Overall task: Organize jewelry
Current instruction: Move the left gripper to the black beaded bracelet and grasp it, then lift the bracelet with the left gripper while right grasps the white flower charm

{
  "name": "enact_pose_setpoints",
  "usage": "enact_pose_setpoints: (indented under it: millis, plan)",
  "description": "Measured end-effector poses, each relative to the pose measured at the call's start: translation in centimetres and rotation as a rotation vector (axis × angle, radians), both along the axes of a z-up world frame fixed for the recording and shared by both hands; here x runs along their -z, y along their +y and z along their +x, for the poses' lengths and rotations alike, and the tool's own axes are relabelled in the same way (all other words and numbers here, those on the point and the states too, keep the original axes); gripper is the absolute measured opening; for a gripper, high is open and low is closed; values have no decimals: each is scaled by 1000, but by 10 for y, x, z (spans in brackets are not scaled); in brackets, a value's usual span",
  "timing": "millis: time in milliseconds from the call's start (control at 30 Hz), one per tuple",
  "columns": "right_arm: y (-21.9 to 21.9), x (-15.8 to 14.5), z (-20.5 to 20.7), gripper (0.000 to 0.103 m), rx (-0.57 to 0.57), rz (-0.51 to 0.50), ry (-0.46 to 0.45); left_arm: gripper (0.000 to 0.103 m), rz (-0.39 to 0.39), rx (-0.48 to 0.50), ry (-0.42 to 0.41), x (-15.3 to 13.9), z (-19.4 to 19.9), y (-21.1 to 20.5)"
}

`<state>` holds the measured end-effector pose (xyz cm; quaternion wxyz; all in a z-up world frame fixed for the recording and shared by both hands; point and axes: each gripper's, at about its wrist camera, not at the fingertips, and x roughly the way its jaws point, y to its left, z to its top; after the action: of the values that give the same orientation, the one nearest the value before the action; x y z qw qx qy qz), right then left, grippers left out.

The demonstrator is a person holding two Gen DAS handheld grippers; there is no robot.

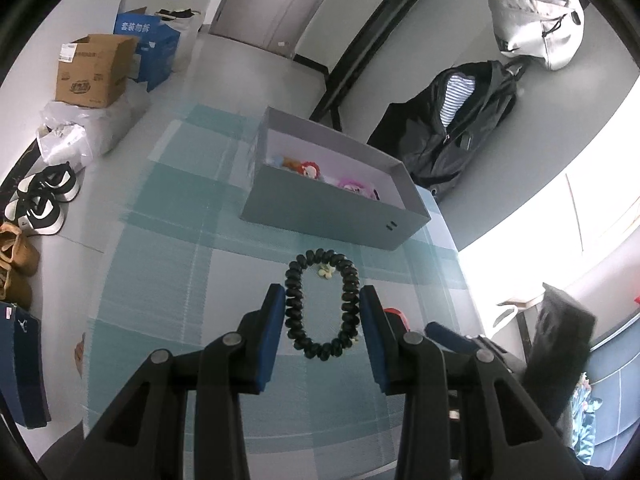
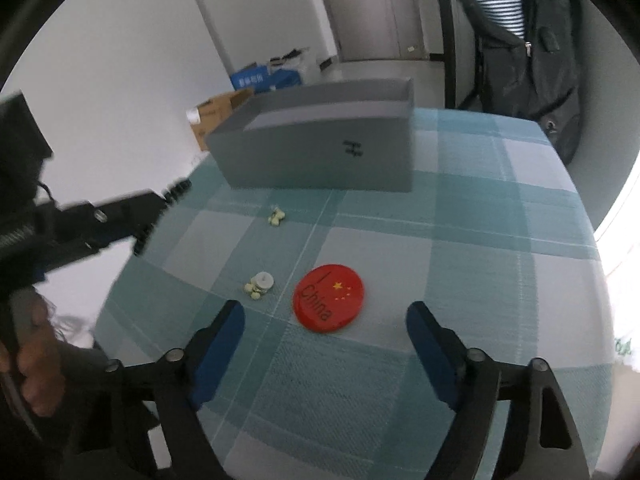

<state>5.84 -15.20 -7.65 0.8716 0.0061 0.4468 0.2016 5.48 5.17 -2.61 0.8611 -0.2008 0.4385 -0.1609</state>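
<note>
The left gripper is clenched on the black spiral hair tie, held above the checked surface short of the grey box. The right gripper is spread wide, ungrasping, over the red badge near the surface's front edge.

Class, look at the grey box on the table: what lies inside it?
Inside the grey box, the left view shows colourful plush trinkets, orange, red and pink. Its front wall hides the floor; the right view shows no contents.
</note>
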Motion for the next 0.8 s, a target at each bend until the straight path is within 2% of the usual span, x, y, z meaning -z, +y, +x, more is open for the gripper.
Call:
enact_pose_setpoints:
  millis: [100, 300, 433, 800]
  plan:
    - [10, 2, -1, 77, -6, -47, -27, 32, 0, -7, -6, -1, 0, 4]
    - [29, 8, -6, 59, -22, -206, -101, 32, -3, -14, -13, -2, 4, 8]
    - [33, 9, -9, 42, -59, -207, -107, 32, -8, -7, -12, -1, 5, 8]
    - [29, 6, -8, 39, -67, -179, -96, 32, 25, 19, -20, -3, 5, 0]
